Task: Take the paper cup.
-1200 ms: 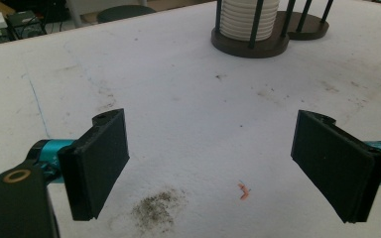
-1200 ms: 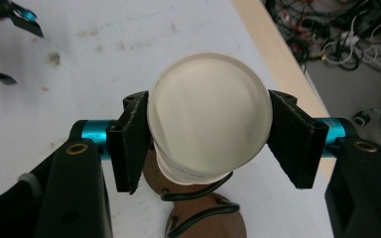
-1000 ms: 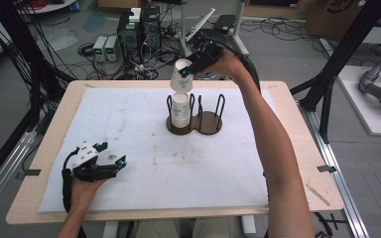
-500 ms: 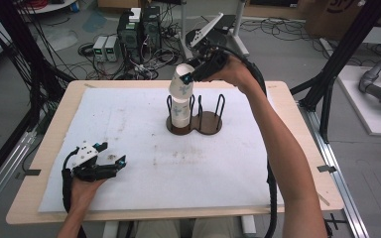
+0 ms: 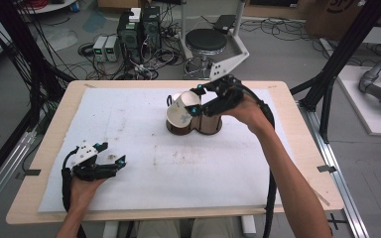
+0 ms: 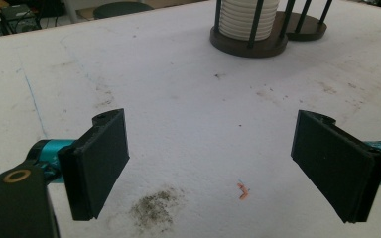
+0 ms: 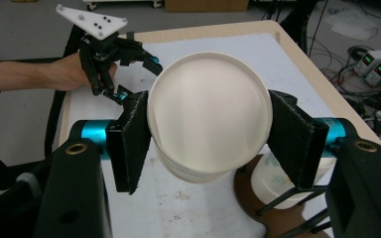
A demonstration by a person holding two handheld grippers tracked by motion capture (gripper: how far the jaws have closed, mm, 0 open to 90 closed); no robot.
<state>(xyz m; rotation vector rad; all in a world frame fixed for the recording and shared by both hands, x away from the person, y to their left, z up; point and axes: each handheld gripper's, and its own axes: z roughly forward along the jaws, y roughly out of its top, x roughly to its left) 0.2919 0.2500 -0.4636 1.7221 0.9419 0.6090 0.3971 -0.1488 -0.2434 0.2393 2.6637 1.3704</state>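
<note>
The paper cup [image 7: 208, 119] sits clamped between the jaws of my right gripper [image 5: 194, 103], tipped on its side just above the left ring of the dark wooden cup stand [image 5: 209, 126], with its open mouth toward the near-left of the table. Inside that left ring a stack of white cups [image 6: 248, 19] stands between the black posts; the stand's right ring looks bare. Well away from the stand, at the near-left of the white mat [image 5: 178, 163], I see my left gripper [image 5: 111, 163] resting with its jaws spread wide on nothing.
</note>
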